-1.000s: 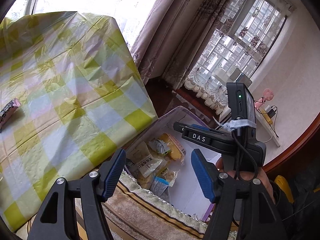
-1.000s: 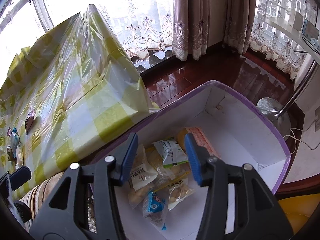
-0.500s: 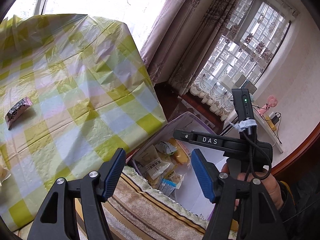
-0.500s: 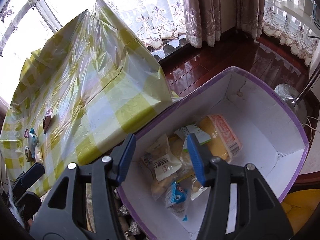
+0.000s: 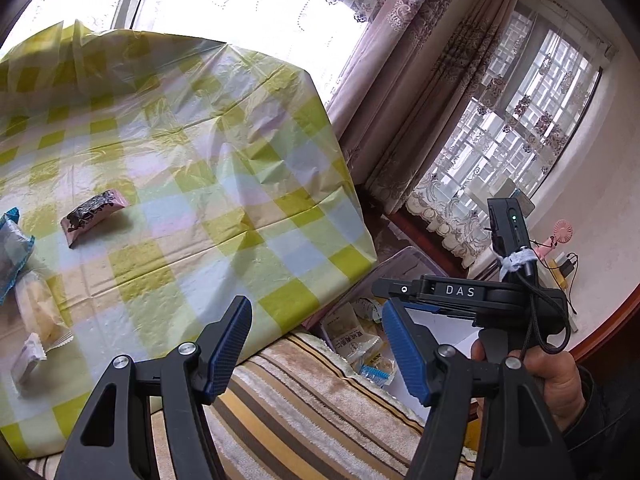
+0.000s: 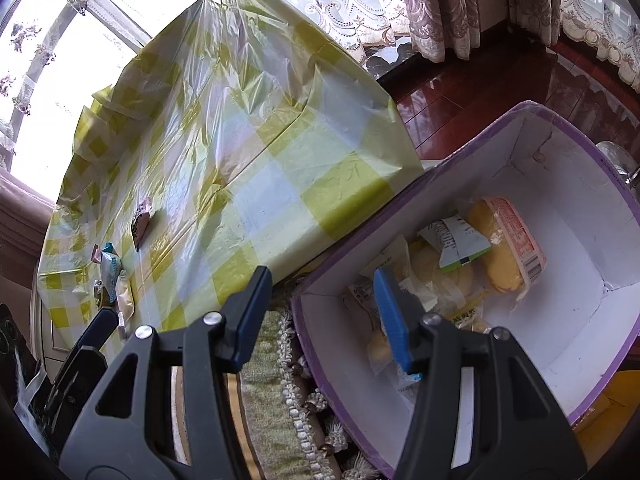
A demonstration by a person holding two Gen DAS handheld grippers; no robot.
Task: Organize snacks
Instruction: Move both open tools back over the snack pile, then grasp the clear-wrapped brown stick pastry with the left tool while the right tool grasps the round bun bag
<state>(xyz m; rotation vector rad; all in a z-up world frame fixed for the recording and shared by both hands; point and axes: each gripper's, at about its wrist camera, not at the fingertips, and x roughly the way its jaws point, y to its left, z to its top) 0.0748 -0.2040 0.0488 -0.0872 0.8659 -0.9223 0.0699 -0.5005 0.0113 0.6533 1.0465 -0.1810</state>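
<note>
A purple-rimmed white box (image 6: 568,184) stands beside the table and holds several snack packets, among them a long yellow cake (image 6: 504,252) and a green-and-white packet (image 6: 456,244). My right gripper (image 6: 320,312) is open and empty, above the box's near corner. My left gripper (image 5: 316,344) is open and empty, above the table's front edge. On the checked tablecloth (image 5: 192,184) lie a pink-and-dark bar (image 5: 94,216), a blue-edged packet (image 5: 12,256), a clear packet of yellow cake (image 5: 38,308) and a small pale packet (image 5: 28,354). The box (image 5: 400,264) also shows in the left wrist view, behind the right gripper's body (image 5: 472,296).
A striped cushion with a fringe (image 5: 304,412) lies between the table and the box. Dark wooden floor (image 6: 472,80) and lace curtains (image 5: 440,208) are beyond the box. A small table with a pink fan (image 5: 562,232) stands by the wall.
Both grippers have swung left, toward the table. More of the tablecloth and its loose snacks has come into view, and the box has shifted right in both views. Both jaws stay open.
</note>
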